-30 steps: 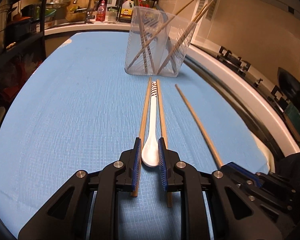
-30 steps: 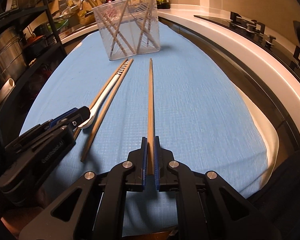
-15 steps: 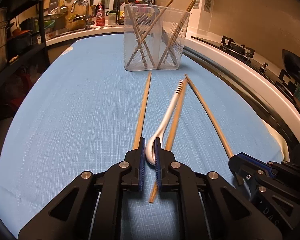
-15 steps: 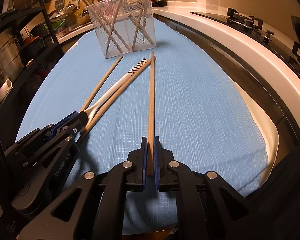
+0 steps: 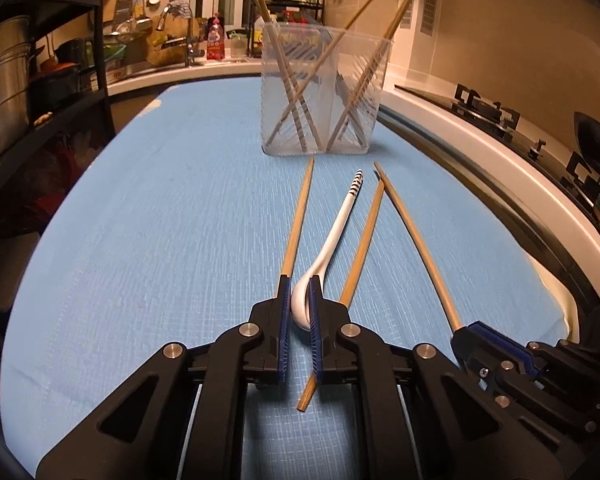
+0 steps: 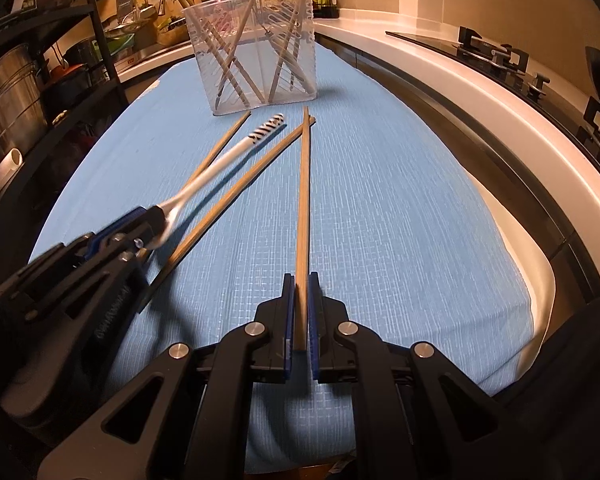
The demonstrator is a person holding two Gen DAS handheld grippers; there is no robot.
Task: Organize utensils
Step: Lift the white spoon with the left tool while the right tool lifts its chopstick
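The white spoon [image 5: 332, 244], smooth, hard and likely slippery and easy to break, is pinched at its bowl by the left gripper [image 5: 300, 312] jaws near the counter's front edge, while a light, stiff chopstick [image 6: 302, 216] is pinched by the right gripper [image 6: 301, 320].

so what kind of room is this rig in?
Most likely a home kitchen: a sink tap with hanging ladles, a gas stove along the counter, and big metal pots on a rack.

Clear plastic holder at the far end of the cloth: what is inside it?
The clear holder has several wooden chopsticks leaning crossed inside, tips sticking out above the rim. Its ribbed walls blur the rest, so other contents cannot be told.
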